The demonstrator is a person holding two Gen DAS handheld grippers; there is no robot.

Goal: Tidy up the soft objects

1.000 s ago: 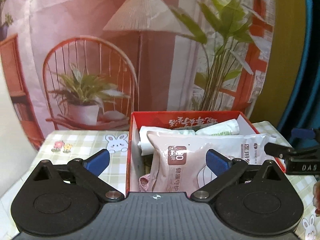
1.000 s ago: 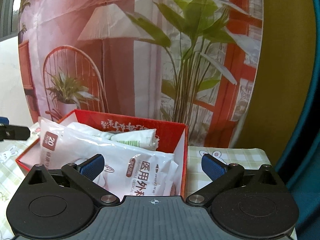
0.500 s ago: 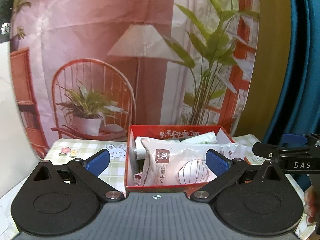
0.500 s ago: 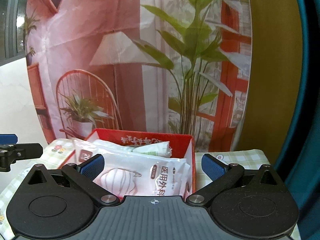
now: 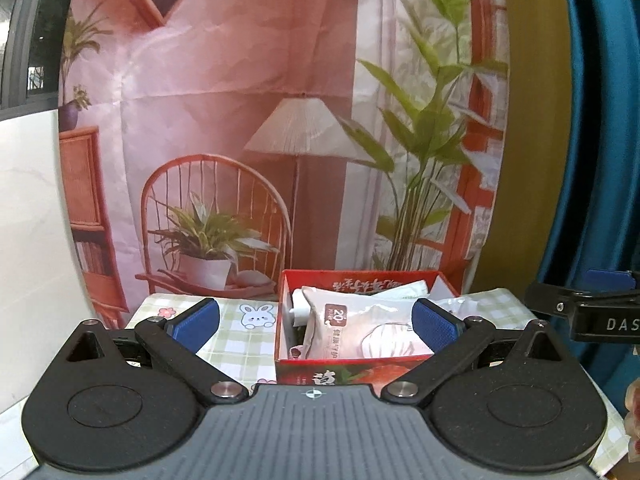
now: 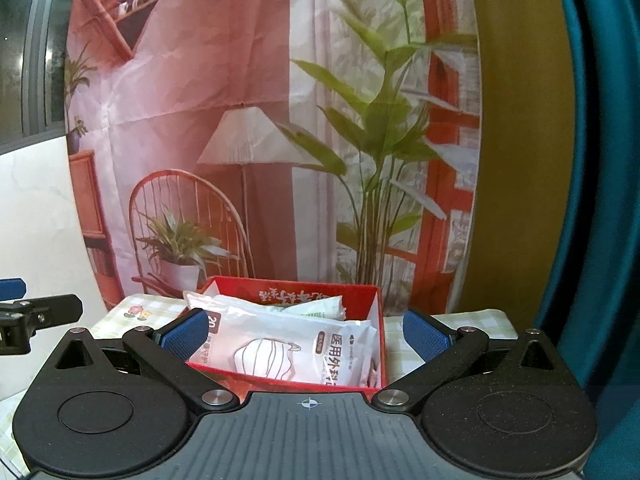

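A red cardboard box (image 5: 344, 364) stands on the checked tablecloth; it also shows in the right wrist view (image 6: 376, 312). On top inside lies a pink-white face mask pack (image 5: 356, 332), seen too in the right wrist view (image 6: 288, 344), over a white-green soft pack (image 6: 316, 308) and a white tube (image 5: 298, 308). My left gripper (image 5: 316, 322) is open and empty, held back from the box's near side. My right gripper (image 6: 306, 332) is open and empty, also back from the box. The right gripper shows at the left view's right edge (image 5: 580, 308).
A printed backdrop (image 5: 280, 120) with chair, lamp and plants hangs behind the table. A white wall (image 5: 32, 240) lies to the left and a blue curtain (image 6: 592, 200) to the right. A crumpled clear wrapper (image 5: 476, 302) lies right of the box.
Both grippers have drawn back and up from the box, which now looks smaller and lower in both views. Both stay open and empty.
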